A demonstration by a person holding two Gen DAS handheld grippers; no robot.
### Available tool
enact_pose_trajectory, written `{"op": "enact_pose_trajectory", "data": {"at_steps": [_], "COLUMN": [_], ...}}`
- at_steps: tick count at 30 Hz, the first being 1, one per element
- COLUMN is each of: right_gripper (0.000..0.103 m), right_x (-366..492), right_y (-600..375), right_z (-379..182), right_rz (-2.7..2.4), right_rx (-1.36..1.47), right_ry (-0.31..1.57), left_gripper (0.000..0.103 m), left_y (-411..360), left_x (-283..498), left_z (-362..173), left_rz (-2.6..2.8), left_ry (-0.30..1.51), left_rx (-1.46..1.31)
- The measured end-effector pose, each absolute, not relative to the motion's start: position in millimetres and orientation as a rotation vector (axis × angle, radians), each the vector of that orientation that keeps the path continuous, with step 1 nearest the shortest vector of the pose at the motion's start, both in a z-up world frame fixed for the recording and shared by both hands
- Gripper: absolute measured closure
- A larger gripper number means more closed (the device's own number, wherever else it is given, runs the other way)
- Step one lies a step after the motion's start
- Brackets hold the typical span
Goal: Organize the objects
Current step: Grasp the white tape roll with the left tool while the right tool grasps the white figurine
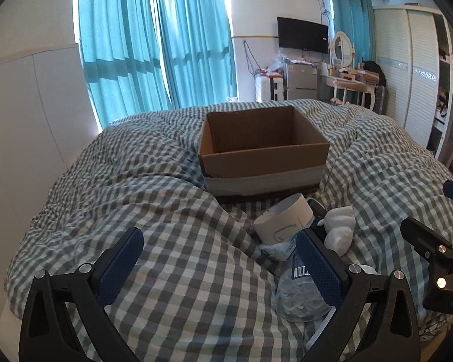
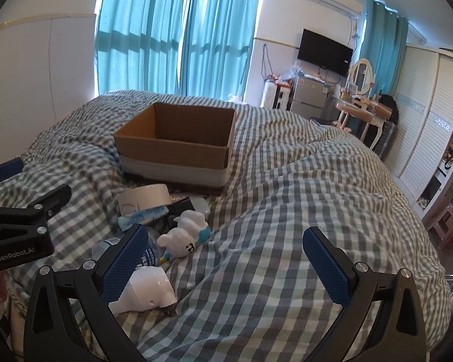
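An open brown cardboard box (image 1: pixel 264 150) sits on the checked quilt; it also shows in the right wrist view (image 2: pixel 175 147). In front of it lies a pile: a white tape roll (image 1: pixel 284 218) (image 2: pixel 143 200), a white toy figure (image 1: pixel 341 227) (image 2: pixel 185 236), a clear plastic bottle (image 1: pixel 299 295), a tissue pack (image 2: pixel 143 215) and a white plug-like device (image 2: pixel 146 291). My left gripper (image 1: pixel 220 250) is open and empty, just left of the pile. My right gripper (image 2: pixel 226 250) is open and empty, just right of the pile.
The checked quilt (image 1: pixel 166 211) is rumpled into folds and covers the bed. Teal curtains (image 1: pixel 154 45) hang behind it. A TV (image 1: pixel 302 34), fridge (image 1: pixel 300 81), dressing table (image 1: pixel 350 84) and wardrobe (image 1: pixel 407 69) stand at the far right.
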State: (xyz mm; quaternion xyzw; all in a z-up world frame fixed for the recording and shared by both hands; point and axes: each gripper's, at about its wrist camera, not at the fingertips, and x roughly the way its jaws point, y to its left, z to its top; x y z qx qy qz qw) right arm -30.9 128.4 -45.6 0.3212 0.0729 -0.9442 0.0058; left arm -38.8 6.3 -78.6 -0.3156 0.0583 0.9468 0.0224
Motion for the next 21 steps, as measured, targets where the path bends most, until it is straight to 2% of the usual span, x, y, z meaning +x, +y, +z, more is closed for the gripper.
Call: {"op": "enact_pose_trajectory", "data": {"at_steps": [11, 17, 21], "right_gripper": [0.001, 0.012, 0.032], "right_x": [-81.6, -118.4, -131.2], "right_y": [113.1, 99.9, 98.1], "right_z": [-85.1, -117.2, -133.2], "right_rz": [-2.742, -2.601, -2.539], "right_rx": [1.156, 1.295, 1.359], "right_ry": [0.268, 0.265, 0.248], "left_gripper": [0.000, 0.000, 0.000], "left_y": [9.4, 6.9, 5.7], "left_x": [-103.5, -118.9, -123.1], "left_z": [-106.1, -118.3, -123.4], "left_rz": [2.839, 2.776, 2.733], "left_ry": [0.090, 0.079, 0.056], "left_rx": [-1.175, -1.238, -1.279]}}
